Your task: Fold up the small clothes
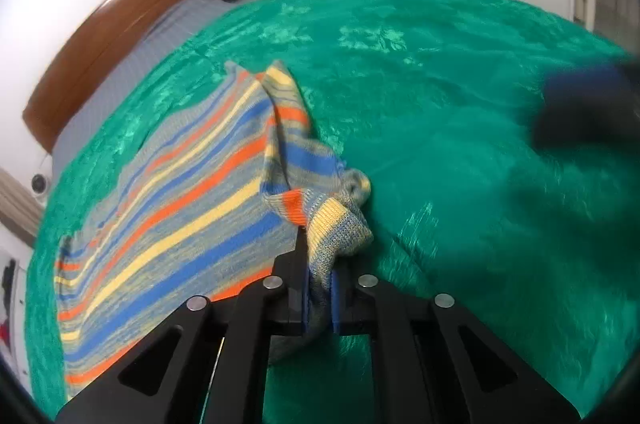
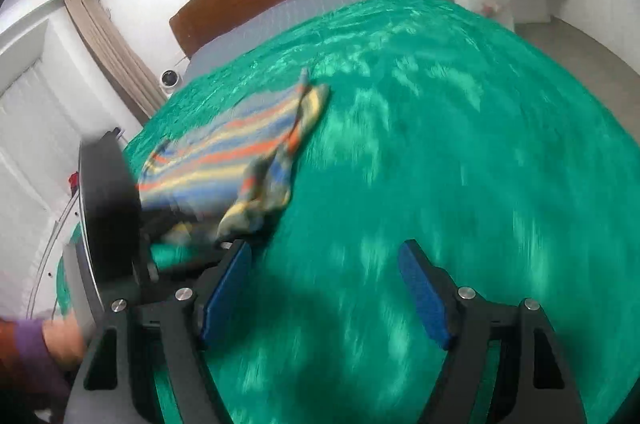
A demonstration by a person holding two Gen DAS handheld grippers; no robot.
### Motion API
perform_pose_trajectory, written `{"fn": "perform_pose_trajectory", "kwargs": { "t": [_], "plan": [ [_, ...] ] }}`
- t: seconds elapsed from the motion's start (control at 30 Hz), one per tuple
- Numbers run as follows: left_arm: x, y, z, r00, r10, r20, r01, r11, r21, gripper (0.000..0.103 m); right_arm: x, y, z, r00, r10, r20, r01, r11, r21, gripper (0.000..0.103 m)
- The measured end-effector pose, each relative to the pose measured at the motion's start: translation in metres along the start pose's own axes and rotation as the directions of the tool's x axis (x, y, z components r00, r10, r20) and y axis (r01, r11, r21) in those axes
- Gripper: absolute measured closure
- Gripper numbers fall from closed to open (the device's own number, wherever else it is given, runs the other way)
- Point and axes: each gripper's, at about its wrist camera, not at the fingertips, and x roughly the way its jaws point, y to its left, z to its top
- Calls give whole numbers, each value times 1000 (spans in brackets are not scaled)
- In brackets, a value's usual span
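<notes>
A green bedspread (image 1: 440, 104) covers the bed. The striped knit garment (image 1: 168, 192) lies on its left part, one bunched end lifted. The fold is best carried low and laid squarely over the body. The left gripper (image 1: 318, 288) is clamped on that end; the right gripper (image 2: 324, 288) is held wide, empty.

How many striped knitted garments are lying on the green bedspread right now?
1. The orange, blue and yellow striped knitted garment lies on the green bedspread, its near end pinched in the left gripper. None shows elsewhere, though the bed's near edge is hidden.
</notes>
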Motion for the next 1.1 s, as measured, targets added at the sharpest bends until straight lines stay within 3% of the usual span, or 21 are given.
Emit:
{"fn": "perform_pose_trajectory", "kwargs": {
  "t": [0.13, 0.2, 0.3, 0.33, 0.37, 0.4, 0.53, 0.67, 0.8, 0.93, 1.1],
  "plan": [
    [-11, 11, -9, 998, -37, 52, 40, 997, -63, 98, 69, -7, 73, 981, 157, -118, -148, 985, 86, 28],
    [-14, 16, -9, 997, -55, 61, 60, 995, -82, 98, 118, -8, 100, 963, 191, -187, -165, 975, 148, 30],
    [-13, 22, -9, 995, -80, 62, 87, 991, -106, 98, 166, -6, 123, 953, 217, -212, -169, 960, 223, 38],
    [-14, 24, -10, 994, -85, 68, 93, 989, -114, 98, 177, -3, 127, 949, 240, -206, -188, 952, 243, 51],
    [-15, 25, -10, 993, -90, 75, 99, 988, -122, 98, 184, 0, 130, 946, 246, -212, -191, 949, 250, 81],
    [-19, 29, -11, 992, -95, 88, 106, 985, -134, 99, 189, 5, 133, 950, 221, -221, -164, 955, 249, 93],
    [-45, 64, -21, 982, -88, 165, 127, 960, -248, 99, 170, 32, 144, 965, 209, -160, -178, 966, 189, 93],
    [-73, 115, -44, 977, -51, 209, 135, 903, -408, 99, 152, 87, 156, 958, 250, -141, -237, 966, 100, 93],
    [-95, 168, -84, 978, -6, 209, 126, 815, -566, 99, 165, 156, 161, 937, 304, -174, -304, 952, 28, 93],
    [-104, 213, -128, 985, 46, 168, 82, 729, -680, 99, 206, 236, 150, 917, 320, -238, -342, 938, -59, 93],
    [-95, 252, -175, 994, 68, 86, 25, 625, -781, 99, 271, 305, 124, 897, 317, -308, -358, 930, -87, 93]
  ]
}}
